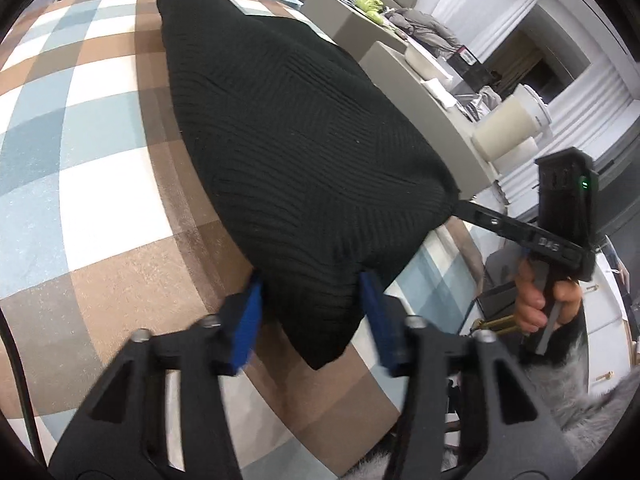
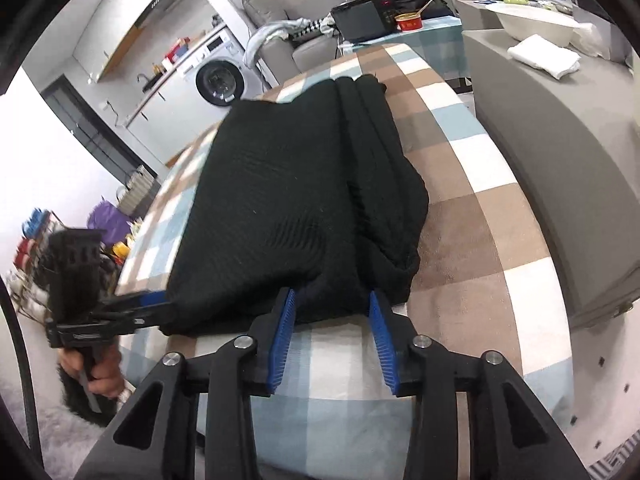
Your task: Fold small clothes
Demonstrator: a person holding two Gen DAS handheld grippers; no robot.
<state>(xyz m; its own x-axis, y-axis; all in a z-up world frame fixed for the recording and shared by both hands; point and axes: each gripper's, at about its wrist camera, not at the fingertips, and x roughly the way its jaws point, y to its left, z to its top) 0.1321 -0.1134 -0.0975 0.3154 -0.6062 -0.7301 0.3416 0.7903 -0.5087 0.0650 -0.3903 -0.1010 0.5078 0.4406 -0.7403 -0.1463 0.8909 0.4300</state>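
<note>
Blue-padded fingers (image 1: 252, 316) of the left gripper (image 1: 314, 312) are sitting low in the left wrist view, partly closed on a bunched corner of the black knit garment (image 1: 288, 132), with the cloth filling the gap between them and both pads seeming to press on it. Fingers (image 2: 284, 332) of the right gripper (image 2: 332, 332) are standing at the bottom centre of the right wrist view, likewise partly closed, with a fold of the same garment (image 2: 296, 196) running between their tips; whether the pads are truly pinching it there I cannot tell for sure, though the cloth is touching both. This garment is lying folded across the brown, white and blue checked counter (image 1: 100, 168), stretching from the grippers toward the top of each frame. At the right edge of the left wrist view a hand (image 1: 540, 300) is holding the right gripper's handle, its fingers reaching into the garment's edge. At the lower left of the right wrist view a hand (image 2: 100, 372) is gripping the left gripper's handle
</note>
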